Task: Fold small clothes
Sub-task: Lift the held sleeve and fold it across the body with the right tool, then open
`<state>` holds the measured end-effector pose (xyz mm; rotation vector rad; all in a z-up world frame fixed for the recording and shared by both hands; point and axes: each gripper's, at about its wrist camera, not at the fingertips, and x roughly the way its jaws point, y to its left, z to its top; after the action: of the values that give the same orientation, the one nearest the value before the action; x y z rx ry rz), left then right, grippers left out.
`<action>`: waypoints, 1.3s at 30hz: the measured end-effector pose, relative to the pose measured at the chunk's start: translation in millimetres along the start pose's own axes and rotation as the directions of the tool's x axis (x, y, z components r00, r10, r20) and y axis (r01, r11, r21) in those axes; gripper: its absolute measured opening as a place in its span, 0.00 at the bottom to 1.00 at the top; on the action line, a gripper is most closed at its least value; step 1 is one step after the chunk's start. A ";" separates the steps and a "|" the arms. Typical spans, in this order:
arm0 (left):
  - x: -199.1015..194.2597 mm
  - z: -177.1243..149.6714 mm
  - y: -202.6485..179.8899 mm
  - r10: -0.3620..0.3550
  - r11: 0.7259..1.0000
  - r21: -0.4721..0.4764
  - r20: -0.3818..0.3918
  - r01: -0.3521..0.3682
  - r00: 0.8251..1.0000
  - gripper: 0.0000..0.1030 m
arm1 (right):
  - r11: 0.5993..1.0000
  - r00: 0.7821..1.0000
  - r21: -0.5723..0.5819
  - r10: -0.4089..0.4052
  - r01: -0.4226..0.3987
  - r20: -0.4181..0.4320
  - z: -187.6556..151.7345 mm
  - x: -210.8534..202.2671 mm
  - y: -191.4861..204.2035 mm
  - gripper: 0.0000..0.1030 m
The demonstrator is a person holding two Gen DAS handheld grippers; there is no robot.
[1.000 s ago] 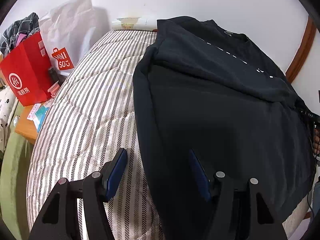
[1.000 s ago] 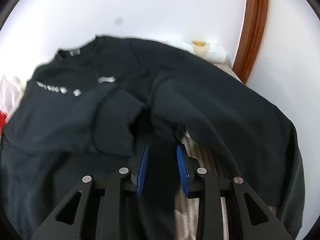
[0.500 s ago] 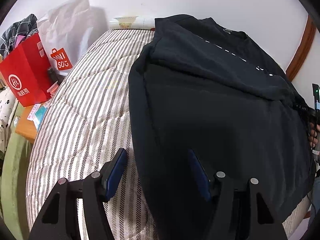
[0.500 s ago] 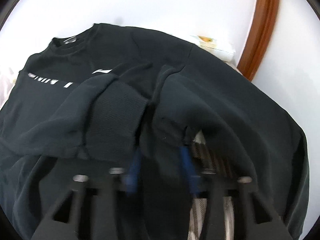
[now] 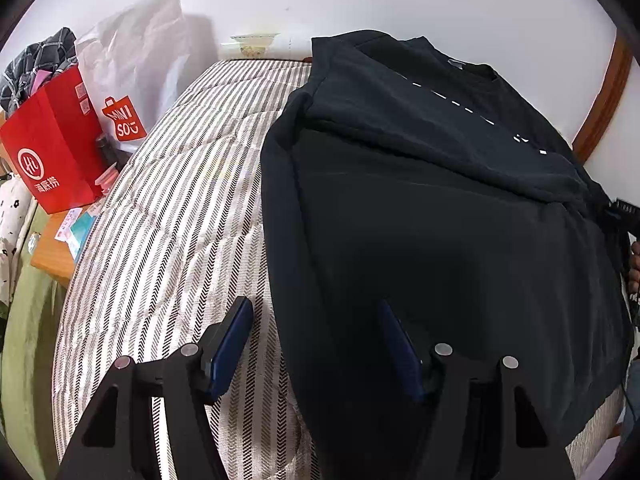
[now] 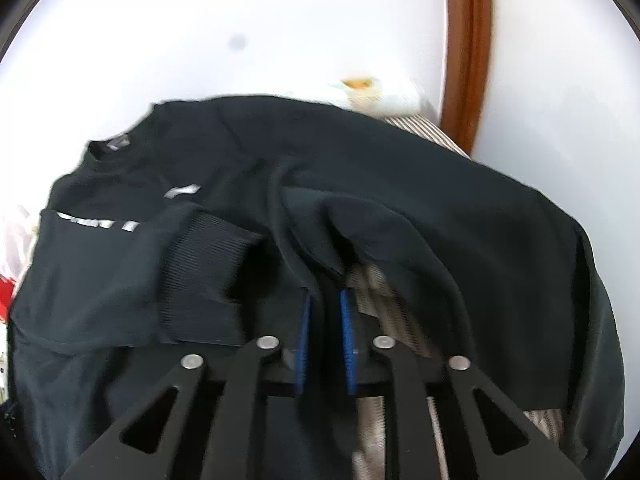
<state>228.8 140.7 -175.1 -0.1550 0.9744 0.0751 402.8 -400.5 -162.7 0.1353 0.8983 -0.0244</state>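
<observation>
On bed [image 5: 160,216]: R gripper [image 6: 325,320] pinching sweatshirt [image 6: 400,208]

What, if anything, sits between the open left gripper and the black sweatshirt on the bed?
Nothing visible. The left gripper is open right over the near left edge of the black sweatshirt, with only the striped bedspread under its left side. The shopping bags stand off to the left.

One black sweatshirt [image 5: 440,220] on one striped quilt [image 5: 168,240], two shopping bags left of the quilt, one red bag [image 5: 52,156], one white bag [image 5: 132,68], two grippers, left gripper [image 5: 316,344], right gripper [image 6: 325,340], over the quilt
</observation>
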 end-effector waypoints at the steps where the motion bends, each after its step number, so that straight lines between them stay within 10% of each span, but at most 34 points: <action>1: -0.6 -0.2 -0.1 -0.008 1.000 0.000 0.002 0.008 1.000 0.61 | 1.000 1.000 -0.005 0.024 -0.024 0.014 1.9 -4.0 6.5 0.35; 7: -3.0 -0.2 -1.9 -0.041 0.999 0.008 0.016 0.040 0.999 0.61 | 0.993 0.993 -0.065 0.104 -0.100 0.057 9.2 -12.3 46.7 0.51; 15: 2.7 2.2 -2.9 -0.037 0.999 0.007 0.011 0.037 0.999 0.61 | 0.999 0.995 -0.004 0.035 -0.035 -0.088 14.2 70.9 47.3 0.56; 20: 4.3 3.5 -4.8 -0.028 0.999 0.017 0.012 0.028 1.000 0.62 | 0.997 0.997 -0.045 0.054 -0.057 -0.055 18.1 73.3 53.0 0.07; 33: 3.0 4.1 -0.7 -0.022 1.000 -0.001 0.000 0.022 1.000 0.62 | 0.997 0.984 -0.026 0.071 -0.076 -0.163 16.6 66.8 23.9 0.09; 39: -5.5 3.2 -3.4 -0.032 0.999 -0.001 0.014 0.032 0.999 0.62 | 0.996 0.994 -0.045 0.072 -0.076 -0.081 -2.4 28.4 16.6 0.11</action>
<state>228.8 137.9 -168.5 -0.1709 0.9580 0.0473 419.9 -382.8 -184.6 0.1255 0.9718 0.0723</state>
